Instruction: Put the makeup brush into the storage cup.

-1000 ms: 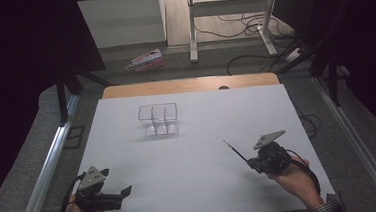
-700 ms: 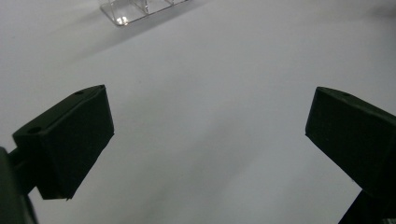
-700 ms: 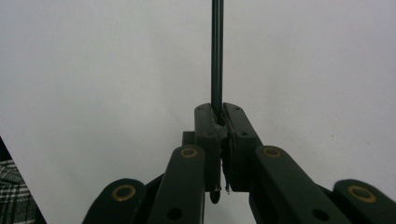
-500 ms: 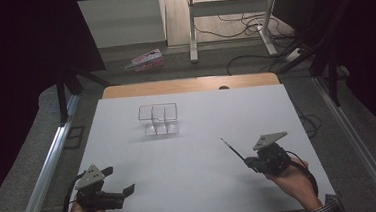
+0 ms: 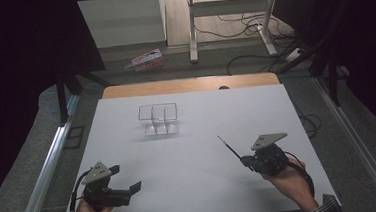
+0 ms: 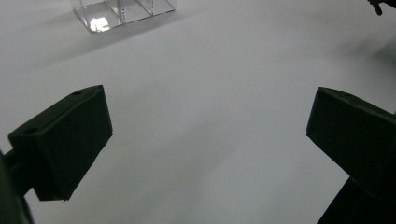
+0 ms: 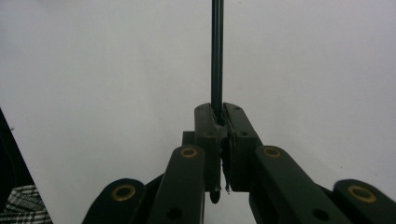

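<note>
A clear acrylic organiser (image 5: 158, 119) with several compartments stands on the white table (image 5: 202, 120), left of centre toward the far side; its near corner (image 6: 122, 11) also shows at the top of the left gripper view. My right gripper (image 5: 247, 161) (image 7: 220, 119) is at the near right, shut on a thin black pen-like rod (image 5: 229, 147) (image 7: 217, 51) that points away and to the left. At the near left, my left gripper (image 5: 126, 177) (image 6: 205, 135) hovers low over bare table, open, with nothing between its fingers.
A wooden strip (image 5: 189, 85) edges the table's far side. On the floor beyond it are a pink package (image 5: 147, 60), a metal desk frame (image 5: 192, 30) and loose cables (image 5: 250, 21). Metal rails (image 5: 54, 155) run along both sides.
The rod's tip has drifted slightly left and away in the right gripper. The left gripper has stayed almost still.
</note>
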`<state>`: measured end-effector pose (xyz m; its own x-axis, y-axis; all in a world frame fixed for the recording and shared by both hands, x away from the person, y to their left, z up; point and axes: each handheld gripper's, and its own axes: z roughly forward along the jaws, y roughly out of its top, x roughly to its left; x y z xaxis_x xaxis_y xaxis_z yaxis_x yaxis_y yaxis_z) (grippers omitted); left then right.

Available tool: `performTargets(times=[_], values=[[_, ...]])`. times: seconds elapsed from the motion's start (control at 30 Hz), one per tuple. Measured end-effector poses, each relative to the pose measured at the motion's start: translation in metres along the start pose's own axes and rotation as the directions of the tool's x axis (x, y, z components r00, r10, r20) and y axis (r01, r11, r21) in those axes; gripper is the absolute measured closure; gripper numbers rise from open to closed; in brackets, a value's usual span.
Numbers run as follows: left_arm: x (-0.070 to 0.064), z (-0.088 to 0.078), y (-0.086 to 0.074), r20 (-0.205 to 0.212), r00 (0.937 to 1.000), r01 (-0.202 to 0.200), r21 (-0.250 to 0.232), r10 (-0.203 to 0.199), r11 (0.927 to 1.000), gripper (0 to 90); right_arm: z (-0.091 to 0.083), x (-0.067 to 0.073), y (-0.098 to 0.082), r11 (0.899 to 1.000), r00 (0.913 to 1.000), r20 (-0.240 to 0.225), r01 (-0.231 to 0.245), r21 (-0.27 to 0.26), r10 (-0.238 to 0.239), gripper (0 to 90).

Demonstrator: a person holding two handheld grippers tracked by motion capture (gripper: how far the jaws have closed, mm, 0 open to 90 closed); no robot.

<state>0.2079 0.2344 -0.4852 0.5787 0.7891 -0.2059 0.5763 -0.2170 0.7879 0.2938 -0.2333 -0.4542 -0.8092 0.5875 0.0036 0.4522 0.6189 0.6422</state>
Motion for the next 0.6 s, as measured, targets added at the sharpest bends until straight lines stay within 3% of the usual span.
performTargets(times=[0.6], values=[[0.000, 0.009, 0.013, 0.107, 0.9931, 0.055, -0.065, -0.048, 0.9964, 0.0, 0.005, 0.014, 0.010, 0.999, 0.9994, -0.033, 0.012, -0.048, -0.013, 85.4]])
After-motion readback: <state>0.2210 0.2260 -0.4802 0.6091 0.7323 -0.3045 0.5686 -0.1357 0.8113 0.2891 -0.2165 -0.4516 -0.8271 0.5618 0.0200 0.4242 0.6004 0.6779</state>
